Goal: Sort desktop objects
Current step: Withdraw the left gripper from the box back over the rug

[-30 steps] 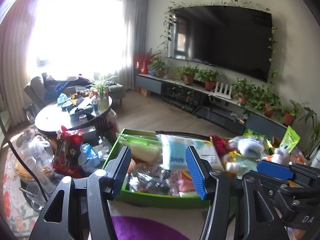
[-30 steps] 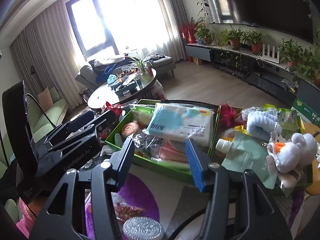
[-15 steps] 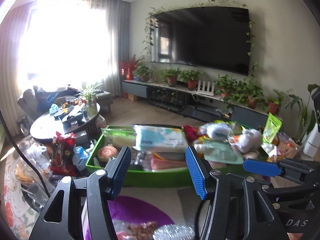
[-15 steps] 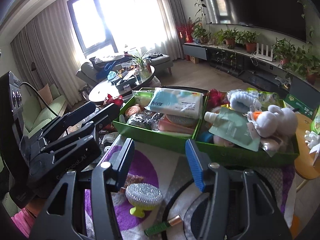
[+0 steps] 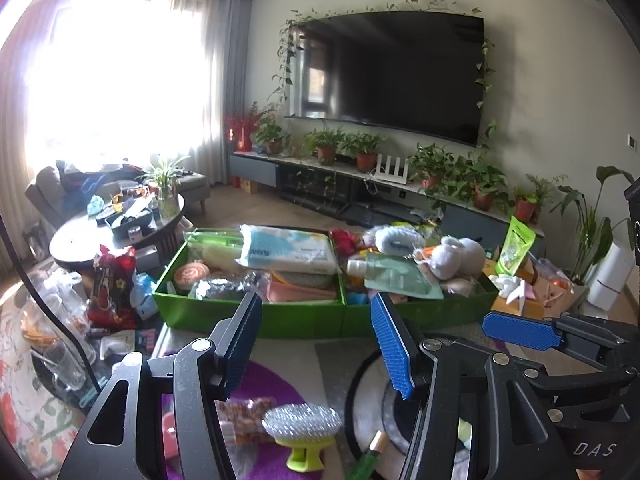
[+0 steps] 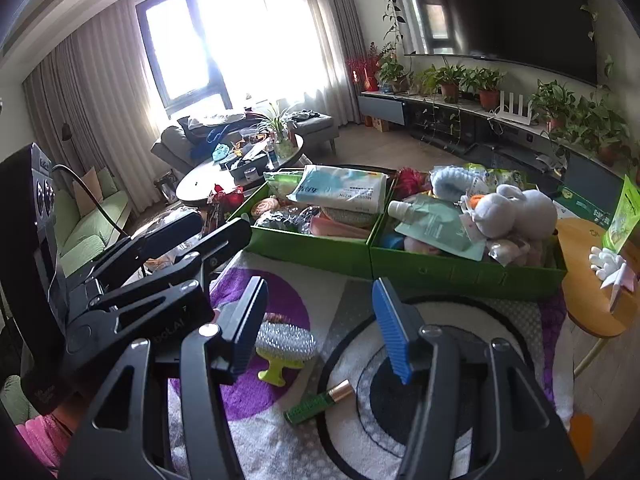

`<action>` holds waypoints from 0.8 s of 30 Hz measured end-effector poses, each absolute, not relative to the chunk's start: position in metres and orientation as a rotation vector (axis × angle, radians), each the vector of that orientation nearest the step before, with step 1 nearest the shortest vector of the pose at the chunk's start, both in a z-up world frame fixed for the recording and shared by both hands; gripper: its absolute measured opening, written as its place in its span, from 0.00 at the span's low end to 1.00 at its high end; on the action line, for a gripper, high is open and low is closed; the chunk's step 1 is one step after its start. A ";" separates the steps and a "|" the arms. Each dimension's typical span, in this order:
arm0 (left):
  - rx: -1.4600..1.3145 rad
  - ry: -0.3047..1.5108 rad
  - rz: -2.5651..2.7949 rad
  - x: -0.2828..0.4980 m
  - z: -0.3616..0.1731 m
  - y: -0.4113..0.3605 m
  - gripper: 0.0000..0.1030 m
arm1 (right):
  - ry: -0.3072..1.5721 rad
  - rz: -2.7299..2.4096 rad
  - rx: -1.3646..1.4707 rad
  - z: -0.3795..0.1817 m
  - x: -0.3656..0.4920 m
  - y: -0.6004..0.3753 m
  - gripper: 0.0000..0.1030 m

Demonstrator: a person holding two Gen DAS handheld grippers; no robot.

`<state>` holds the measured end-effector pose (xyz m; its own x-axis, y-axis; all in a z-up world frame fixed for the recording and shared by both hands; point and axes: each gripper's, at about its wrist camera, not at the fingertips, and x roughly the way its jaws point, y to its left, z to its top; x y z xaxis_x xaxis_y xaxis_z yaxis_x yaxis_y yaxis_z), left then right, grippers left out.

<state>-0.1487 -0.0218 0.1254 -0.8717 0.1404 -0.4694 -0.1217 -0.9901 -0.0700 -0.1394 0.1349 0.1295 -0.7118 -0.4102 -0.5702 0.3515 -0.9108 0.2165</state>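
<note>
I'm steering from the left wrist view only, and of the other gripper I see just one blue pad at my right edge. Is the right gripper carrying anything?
Observer: No. The right gripper is empty, and its jaws are opening above the rug.
Operator: A green thing is cut off at my bottom edge. What is it?
Observer: A green tube with a gold cap. It lies flat on the rug, nearer the camera than the brush and apart from it.
Operator: Is there anything off to my far left?
Observer: A green sofa, beyond the left gripper.
</note>
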 end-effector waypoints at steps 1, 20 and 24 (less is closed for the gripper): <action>-0.739 -0.058 2.912 -0.147 0.125 -0.021 0.56 | -0.126 -2.578 0.889 0.129 -0.137 0.136 0.53; -0.778 0.012 2.892 -0.114 0.104 0.017 0.56 | -0.062 -2.624 0.891 0.095 -0.096 0.171 0.58; -0.806 0.020 2.877 -0.110 0.095 0.026 0.56 | -0.090 -2.641 0.903 0.086 -0.089 0.187 0.58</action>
